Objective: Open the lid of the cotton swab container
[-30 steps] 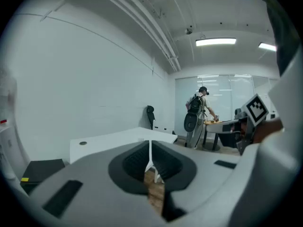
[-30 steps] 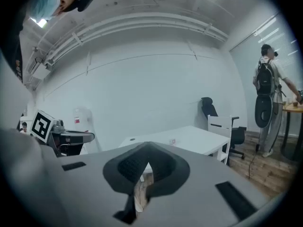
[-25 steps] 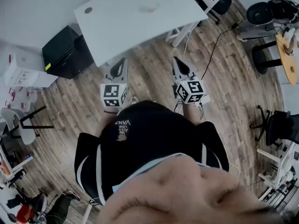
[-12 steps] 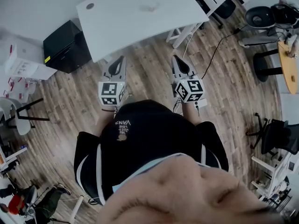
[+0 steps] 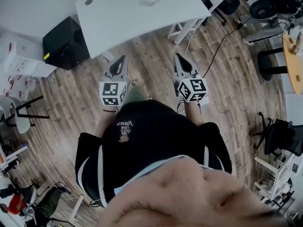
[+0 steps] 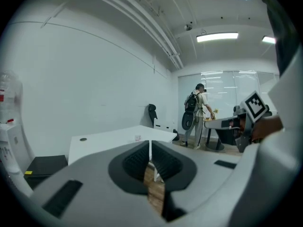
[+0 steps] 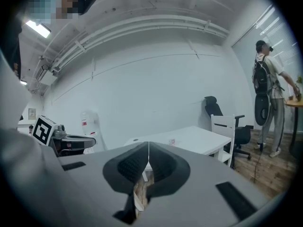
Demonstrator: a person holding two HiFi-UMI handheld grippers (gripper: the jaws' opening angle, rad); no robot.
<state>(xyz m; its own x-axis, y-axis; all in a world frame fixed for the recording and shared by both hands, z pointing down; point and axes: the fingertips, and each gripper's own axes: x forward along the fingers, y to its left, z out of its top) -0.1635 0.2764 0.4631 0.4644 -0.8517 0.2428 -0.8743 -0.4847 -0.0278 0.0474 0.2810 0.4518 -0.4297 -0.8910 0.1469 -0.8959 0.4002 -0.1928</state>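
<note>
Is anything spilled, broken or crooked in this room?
Nothing stands out. The white table stands upright with one small thing on top, too small to identify. The left gripper and right gripper are shut and empty above the wooden floor.

Table (image 5: 137, 18) ahead, cabinet (image 5: 64, 44) left of it, chair (image 5: 228, 4) right

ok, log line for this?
left tool: shut, empty | right tool: shut, empty | white table: ahead, untouched | swab container: not identifiable

Open wood floor (image 5: 151, 65) ahead up to the white table (image 5: 123, 18), black cabinet (image 5: 64, 44) at its left
</note>
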